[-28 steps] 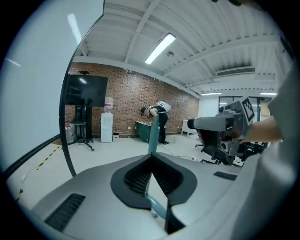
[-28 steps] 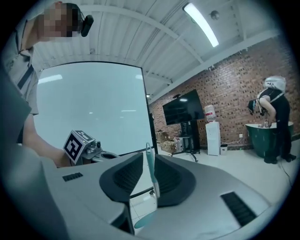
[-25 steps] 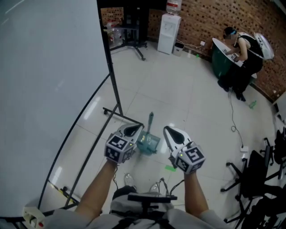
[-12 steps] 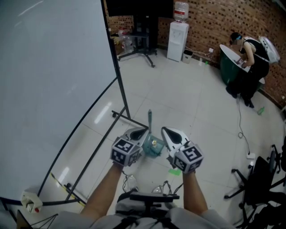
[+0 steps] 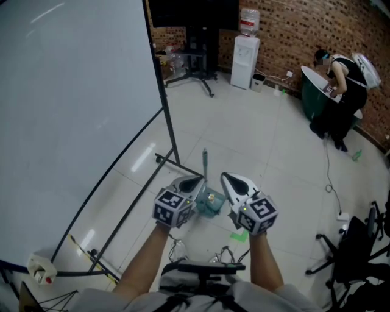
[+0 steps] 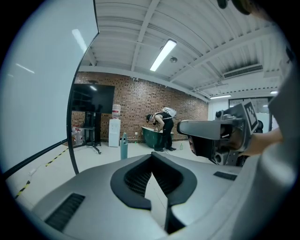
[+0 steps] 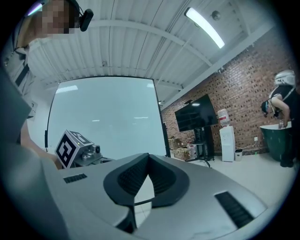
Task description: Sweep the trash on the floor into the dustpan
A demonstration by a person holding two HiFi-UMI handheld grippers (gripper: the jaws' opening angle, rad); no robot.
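Water dispenser stands against the brick wall, bottle on top. Left of it: dark screen on a wheeled stand, then a large white board on a black frame. Right of it: green tub with a person bent over it (back to camera). Far right of it, nearer the camera: black office chairs.

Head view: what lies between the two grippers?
In the head view, the teal dustpan sits on the floor between the left gripper and right gripper, its handle standing upright.
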